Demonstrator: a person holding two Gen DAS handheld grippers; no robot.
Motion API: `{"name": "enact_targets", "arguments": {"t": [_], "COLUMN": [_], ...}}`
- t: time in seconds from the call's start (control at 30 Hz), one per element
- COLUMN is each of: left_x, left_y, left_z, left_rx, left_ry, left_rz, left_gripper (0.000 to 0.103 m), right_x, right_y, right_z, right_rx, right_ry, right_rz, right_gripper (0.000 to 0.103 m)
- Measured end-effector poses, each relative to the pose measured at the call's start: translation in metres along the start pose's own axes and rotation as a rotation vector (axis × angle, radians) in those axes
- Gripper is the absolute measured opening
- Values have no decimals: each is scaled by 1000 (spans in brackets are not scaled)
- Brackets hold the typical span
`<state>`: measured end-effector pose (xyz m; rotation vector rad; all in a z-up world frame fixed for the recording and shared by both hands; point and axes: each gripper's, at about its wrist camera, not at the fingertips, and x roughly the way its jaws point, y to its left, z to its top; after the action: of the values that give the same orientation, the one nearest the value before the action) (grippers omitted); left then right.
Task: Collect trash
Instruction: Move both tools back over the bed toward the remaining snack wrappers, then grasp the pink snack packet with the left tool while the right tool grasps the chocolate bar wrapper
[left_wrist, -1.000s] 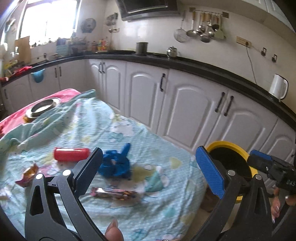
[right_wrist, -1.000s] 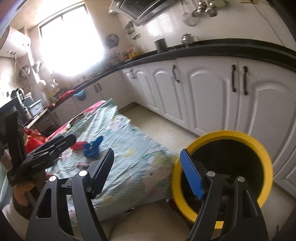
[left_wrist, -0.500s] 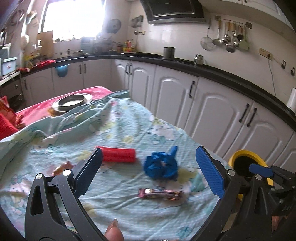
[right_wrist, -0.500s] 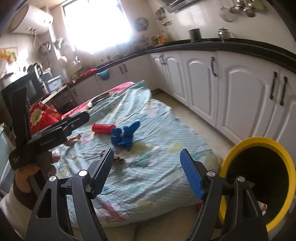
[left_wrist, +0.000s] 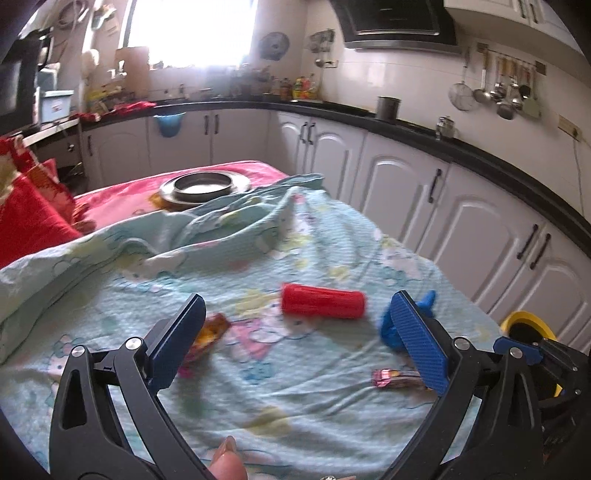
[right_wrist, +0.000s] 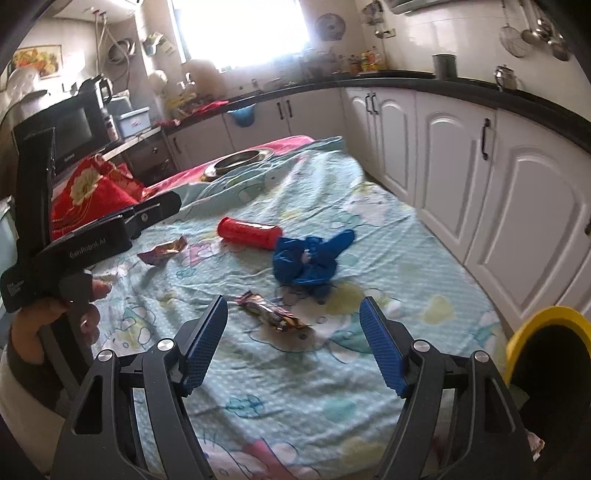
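Observation:
On the light blue patterned cloth (right_wrist: 332, 373) lie a red cylinder (right_wrist: 249, 232) (left_wrist: 323, 300), a crumpled blue bag (right_wrist: 308, 256) (left_wrist: 388, 326), a shiny candy wrapper (right_wrist: 271, 312) (left_wrist: 397, 378) and an orange-purple wrapper (right_wrist: 162, 251) (left_wrist: 212, 330). A yellow-rimmed black bin (right_wrist: 550, 369) (left_wrist: 526, 326) stands at the table's right end. My left gripper (left_wrist: 295, 339) is open and empty above the cloth, with the red cylinder ahead. My right gripper (right_wrist: 295, 343) is open and empty, with the shiny wrapper just ahead of its fingers.
A metal bowl (left_wrist: 205, 186) sits on a red cloth (left_wrist: 122, 201) at the far end. Red cushions (right_wrist: 94, 192) lie at the left. White cabinets (right_wrist: 517, 192) under a black counter run along the right side.
Both grippers have swung left, away from the yellow bin and over the table. The trash items now sit in front of both grippers. Both stay open.

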<state>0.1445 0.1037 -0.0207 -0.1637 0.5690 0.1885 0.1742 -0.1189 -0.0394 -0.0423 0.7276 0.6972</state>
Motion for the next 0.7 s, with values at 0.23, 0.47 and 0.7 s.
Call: {"name": "enact_targets", "arguments": {"t": [0.23, 0.47, 0.7], "left_x": [22, 40, 52], "left_y": [42, 71, 78], "left_z": [-12, -24, -31], "left_rx": [-48, -95, -129], "left_ry": [73, 136, 196], "left_rz": [76, 79, 34], "left_gripper": [92, 92, 71], "right_x": [45, 84, 86], "right_y": [20, 24, 28], "right_z": [4, -6, -11], "right_rx": [-80, -120, -136], "right_ry": [94, 185, 196], "right_rz": [2, -2, 4], "right_gripper": [71, 62, 22]}}
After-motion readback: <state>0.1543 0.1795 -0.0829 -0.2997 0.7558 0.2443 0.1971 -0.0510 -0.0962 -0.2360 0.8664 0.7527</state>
